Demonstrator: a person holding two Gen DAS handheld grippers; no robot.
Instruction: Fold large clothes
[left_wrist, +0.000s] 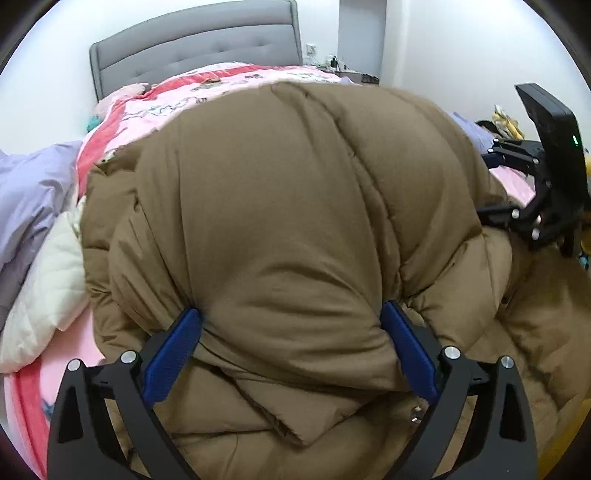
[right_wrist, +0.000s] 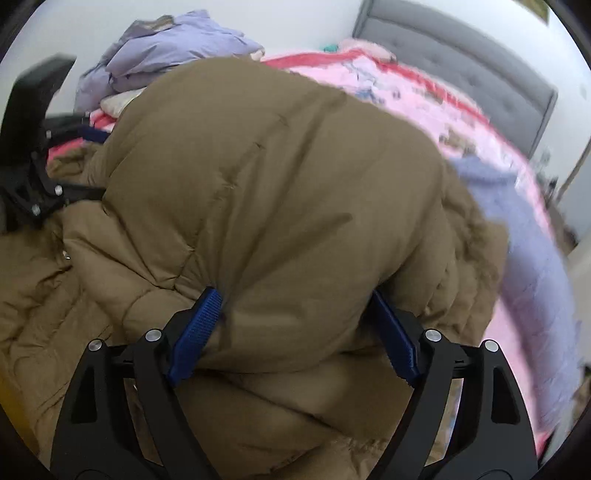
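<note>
I have the coat bulging ahead on the bed, between both tongs: left gripper and right gripper each pinch a thick fold (jaws wide), level across its near edge.

The puffy brown coat blocks ahead; pink bedspread beyond lies open.
</note>
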